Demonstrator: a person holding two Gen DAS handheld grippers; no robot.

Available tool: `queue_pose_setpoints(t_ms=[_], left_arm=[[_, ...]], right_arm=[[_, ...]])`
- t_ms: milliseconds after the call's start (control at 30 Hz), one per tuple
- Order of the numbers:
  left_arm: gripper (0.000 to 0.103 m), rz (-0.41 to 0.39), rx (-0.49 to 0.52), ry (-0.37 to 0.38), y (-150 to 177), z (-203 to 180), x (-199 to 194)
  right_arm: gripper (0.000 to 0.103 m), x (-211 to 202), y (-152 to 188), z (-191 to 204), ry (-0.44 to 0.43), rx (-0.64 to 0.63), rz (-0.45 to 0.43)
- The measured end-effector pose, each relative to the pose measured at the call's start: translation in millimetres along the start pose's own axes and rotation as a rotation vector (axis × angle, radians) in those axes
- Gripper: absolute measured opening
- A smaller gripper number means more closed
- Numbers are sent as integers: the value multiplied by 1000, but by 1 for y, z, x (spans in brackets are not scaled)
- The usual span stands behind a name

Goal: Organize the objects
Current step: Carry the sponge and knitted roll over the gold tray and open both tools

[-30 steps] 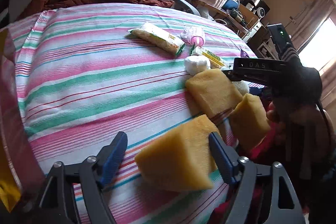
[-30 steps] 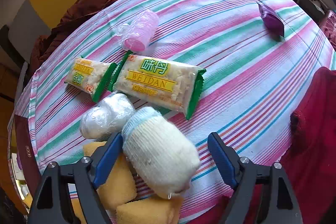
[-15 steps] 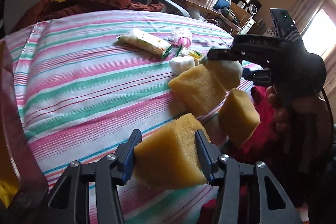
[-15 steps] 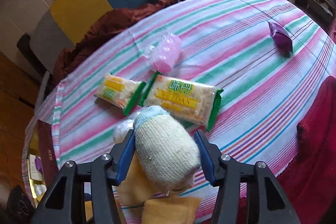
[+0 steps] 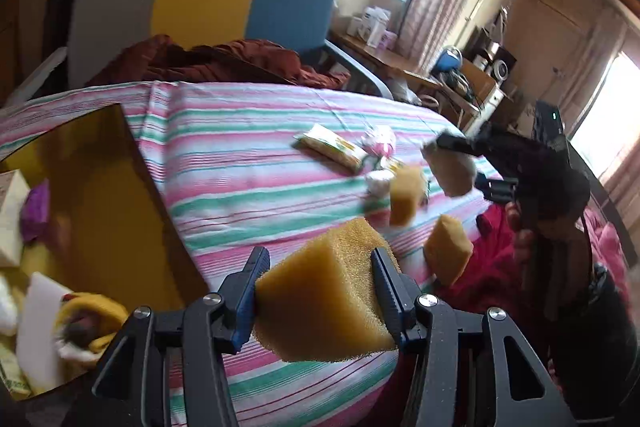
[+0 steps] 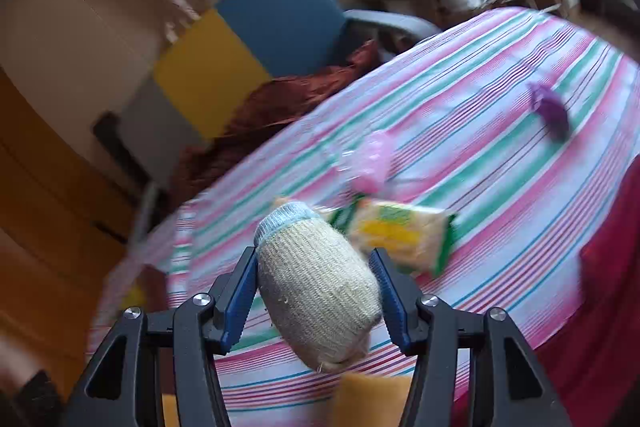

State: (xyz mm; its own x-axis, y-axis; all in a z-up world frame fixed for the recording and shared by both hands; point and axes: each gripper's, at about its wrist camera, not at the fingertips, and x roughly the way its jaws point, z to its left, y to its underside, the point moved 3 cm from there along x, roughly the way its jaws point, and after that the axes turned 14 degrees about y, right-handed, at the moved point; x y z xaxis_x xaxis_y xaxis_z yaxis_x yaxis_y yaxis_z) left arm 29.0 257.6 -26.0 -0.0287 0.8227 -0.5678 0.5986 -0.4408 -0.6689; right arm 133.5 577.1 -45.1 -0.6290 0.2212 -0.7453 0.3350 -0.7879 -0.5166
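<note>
Left view: my left gripper (image 5: 316, 295) clamps a yellow foam sponge block (image 5: 326, 293) above the striped tablecloth's (image 5: 248, 163) near edge; open cloth lies ahead.

Right view, blurred: my right gripper (image 6: 316, 293) pinches a cream knitted sock roll (image 6: 318, 287), seemingly clear of the cloth.

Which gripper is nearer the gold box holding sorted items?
Left. The left gripper, clamped on a yellow sponge, hangs just beside the gold box. The right gripper, holding a rolled sock, is across the table.
</note>
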Motion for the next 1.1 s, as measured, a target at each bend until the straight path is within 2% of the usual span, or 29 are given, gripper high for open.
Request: queue_pose_setpoints(t_ms=[67,167,267,333,400,433,500,667,900,1100], left_arm=[[53,-34,-25,-13,-1,9,-15],[53,-76,-45,-36,0,18,-39],[53,-115,-74,-55,3,31,-59],[53,-143,-97,-72,4,41,-75],[53,-170,-121,-88,6,51,-89],[53,-185,-128,-104,7,56,-97],[54,-211,-146,-134,9,67,-111],[54,-274,-212,-221,21,101,-147],[54,-301,-293,-322,43,145,-178],[57,-289,-323,-386,47,170,-178]], right_arm=[[56,2,6,9,42,-40,10],[56,1,10,23,-16,-41,31],[56,-3,9,44,-38,-79,25],[56,-5,10,57,-85,-88,39],[56,-4,13,68,-183,-66,87],[56,-4,15,75,-185,-77,97],[56,-4,23,95,-136,-158,87],[56,11,51,145,-174,-269,163],[56,35,97,234,-251,-433,257],[60,57,120,295,-272,-471,309]])
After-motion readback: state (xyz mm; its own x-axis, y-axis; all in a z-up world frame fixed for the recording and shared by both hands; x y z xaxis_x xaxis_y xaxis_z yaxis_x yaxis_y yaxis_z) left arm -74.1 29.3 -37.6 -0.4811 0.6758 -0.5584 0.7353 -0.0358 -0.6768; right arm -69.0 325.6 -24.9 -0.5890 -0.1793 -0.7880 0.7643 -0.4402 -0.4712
